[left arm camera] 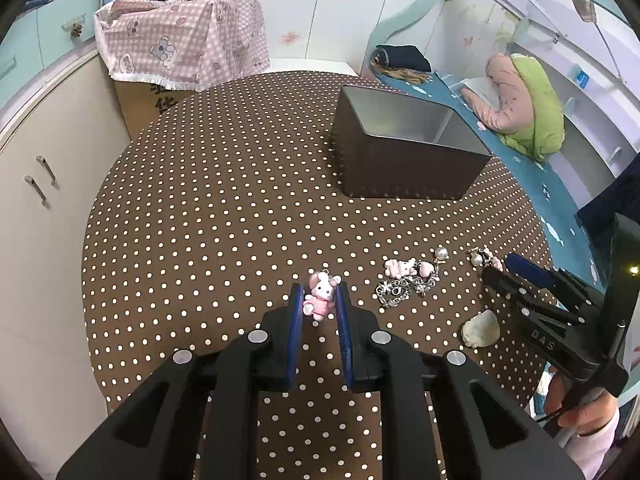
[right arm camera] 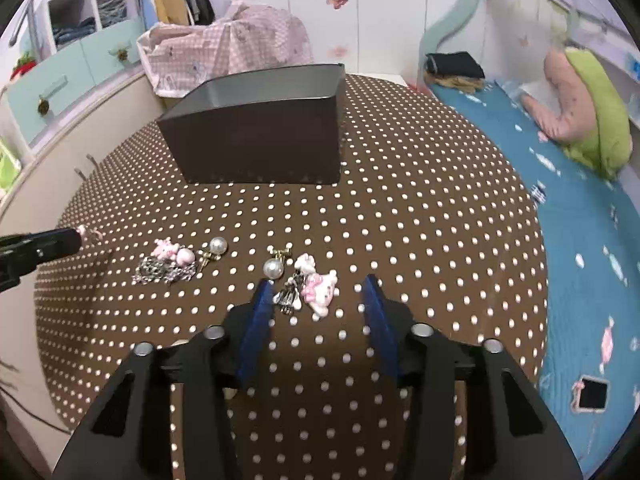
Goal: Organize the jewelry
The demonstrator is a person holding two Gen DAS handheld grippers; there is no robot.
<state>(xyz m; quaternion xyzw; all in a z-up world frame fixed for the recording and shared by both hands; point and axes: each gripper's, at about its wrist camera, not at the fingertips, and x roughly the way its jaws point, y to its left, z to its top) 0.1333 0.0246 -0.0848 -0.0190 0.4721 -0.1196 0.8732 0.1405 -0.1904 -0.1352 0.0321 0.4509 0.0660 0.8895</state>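
Presently, a pink bunny charm (left arm camera: 320, 300) is being pinched between the blue pads of the left tongs (left arm camera: 318, 304), well in front of the dark metal box (left arm camera: 404, 148) on the dotted worktop (left arm camera: 224, 200). The right tongs (right arm camera: 318, 300) are being held spread, nothing gripped, with a pink charm with chain (right arm camera: 310, 288) lying between their tips. A pearl earring (right arm camera: 272, 266) and a silver bracelet cluster (right arm camera: 168, 266) are lying in front of the box.
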